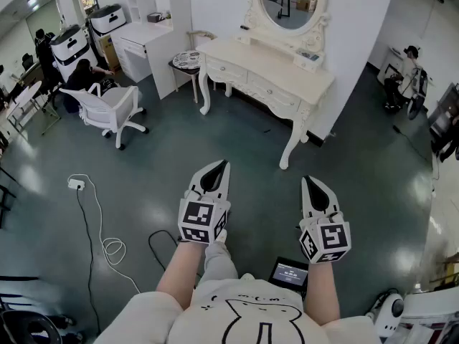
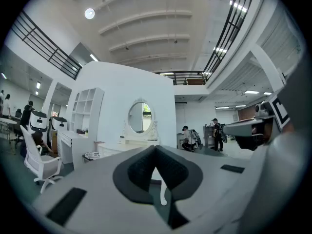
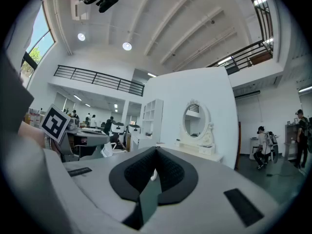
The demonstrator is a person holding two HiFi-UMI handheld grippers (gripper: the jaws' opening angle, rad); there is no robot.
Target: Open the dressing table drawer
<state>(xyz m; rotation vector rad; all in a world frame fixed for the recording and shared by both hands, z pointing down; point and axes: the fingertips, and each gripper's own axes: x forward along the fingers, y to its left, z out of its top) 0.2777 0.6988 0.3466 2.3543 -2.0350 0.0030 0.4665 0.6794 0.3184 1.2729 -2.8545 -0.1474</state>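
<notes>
The cream dressing table [image 1: 267, 69] with an oval mirror [image 1: 290, 2] stands against a white wall, well ahead of me across the dark floor. Its front drawers [image 1: 271, 90] are pushed in. My left gripper [image 1: 222, 165] and right gripper [image 1: 307, 180] are held side by side, level, pointing toward the table and far from it. Both are shut with nothing between the jaws. The left gripper view has the jaws [image 2: 156, 148] meeting under the distant mirror [image 2: 140, 117]. In the right gripper view the jaws [image 3: 156, 150] also meet, with the table [image 3: 197, 152] beyond.
A white office chair [image 1: 109, 110] stands at the left. A small round side table [image 1: 188, 61] sits beside the dressing table. A cable with a power strip [image 1: 77, 184] lies on the floor at the left. A small screen device [image 1: 289, 272] lies by my feet. People sit far left and far right.
</notes>
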